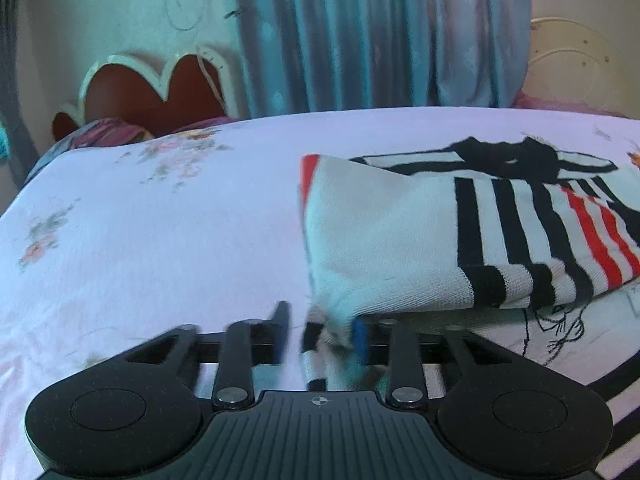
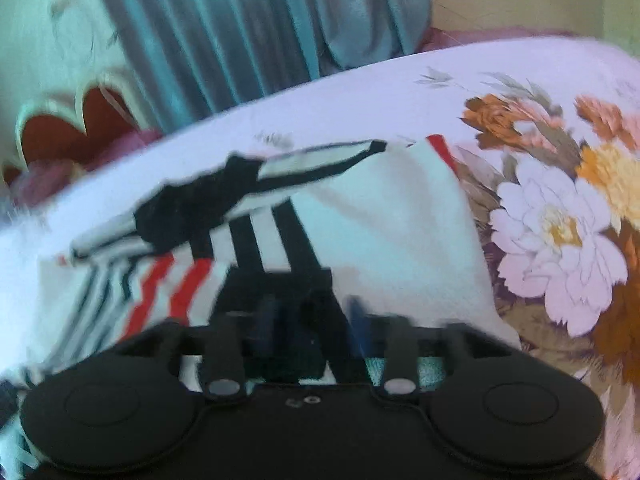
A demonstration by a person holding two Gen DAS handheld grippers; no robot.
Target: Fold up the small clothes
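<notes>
Striped shirt (image 1: 500,224) lay on the floral bedsheet (image 1: 160,220), ahead and to the right of the left claw (image 1: 320,330). That claw's jaws stood parted, with a bunched hem corner between them, touching the blue pad on the right; grip looked loose or just freed. Side panels appeared turned inward, white inside face up. Right claw (image 2: 310,320) hovered over the shirt's lower middle; blur hid whether it pinched cloth. Judged: side folds done, final bottom-to-collar fold and smoothing left.

No legible text, label, brand or number anywhere in either view.
</notes>
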